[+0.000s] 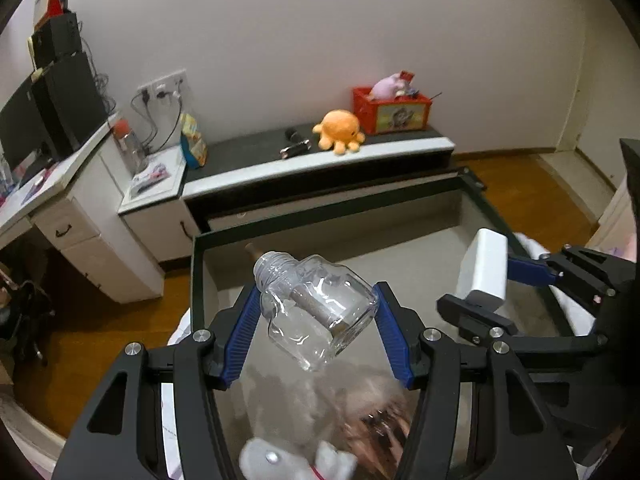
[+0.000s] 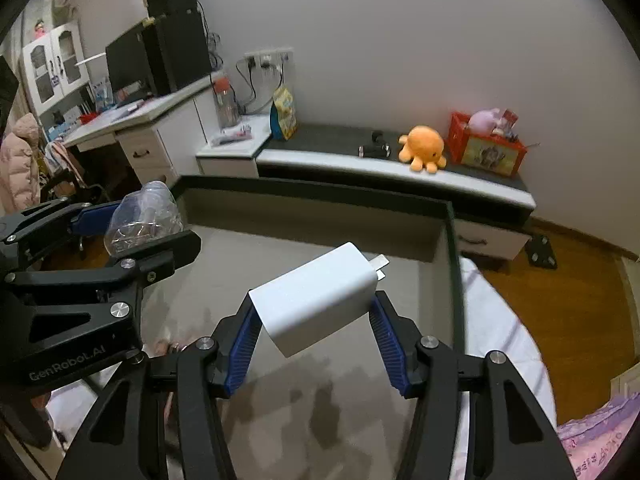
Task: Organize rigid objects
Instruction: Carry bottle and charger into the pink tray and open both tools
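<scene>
Over a grey tray [image 2: 451, 240] with a dark raised rim, both grippers hang side by side. Pinched between the blue pads of the left gripper [image 1: 318, 312] is a clear plastic bottle [image 1: 320, 308], tilted with its threaded neck pointing up and away. The right gripper [image 2: 314, 312] is clamped on a white charger block [image 2: 316, 300], its metal prongs facing the far rim. Neither item touches the tray floor. Beyond the tray runs a low bench [image 2: 400, 168] against the pale wall, carrying an orange plush octopus [image 2: 424, 148], a red crate [image 2: 486, 148] with soft toys in it, and a small dark object I cannot make out. Further left, a white desk [image 2: 136, 120] holds a monitor and speakers below a wall socket with cables. Wooden flooring [image 2: 560, 300] shows around the tray.
</scene>
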{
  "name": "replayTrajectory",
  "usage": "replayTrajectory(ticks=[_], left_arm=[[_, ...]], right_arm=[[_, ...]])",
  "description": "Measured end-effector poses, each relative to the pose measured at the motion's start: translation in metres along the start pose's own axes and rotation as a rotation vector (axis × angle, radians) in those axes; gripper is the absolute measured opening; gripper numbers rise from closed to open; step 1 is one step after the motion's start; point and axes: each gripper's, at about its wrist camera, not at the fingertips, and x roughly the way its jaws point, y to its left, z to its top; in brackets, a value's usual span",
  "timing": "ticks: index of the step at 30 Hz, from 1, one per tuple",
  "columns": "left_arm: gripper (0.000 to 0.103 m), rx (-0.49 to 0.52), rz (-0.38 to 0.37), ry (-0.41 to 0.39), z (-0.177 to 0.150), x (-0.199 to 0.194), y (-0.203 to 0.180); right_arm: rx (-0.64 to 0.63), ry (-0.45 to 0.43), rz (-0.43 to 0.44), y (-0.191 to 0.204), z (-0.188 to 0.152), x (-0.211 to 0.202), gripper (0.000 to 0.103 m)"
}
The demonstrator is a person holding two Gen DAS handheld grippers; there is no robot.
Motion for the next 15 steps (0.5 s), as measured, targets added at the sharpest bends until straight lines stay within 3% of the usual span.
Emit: replayTrajectory(ticks=[7, 11, 15], left_arm=[[0.059, -0.008, 0.031, 0.076, -0.005, 0.036, 0.009], [0.060, -0.006, 0.042, 0.090, -0.010, 0.041, 0.008], [0.084, -0.042, 0.071, 0.051, -0.011, 0.024, 0.012]], right_arm=[[0.003, 0.119, -0.013, -0.006, 0.007, 0.041, 0.056], [0.015, 0.128, -0.011, -0.010, 0.010, 0.038, 0.056], [0.031, 0.122, -0.010, -0.011, 0.009, 0.031, 0.056]])
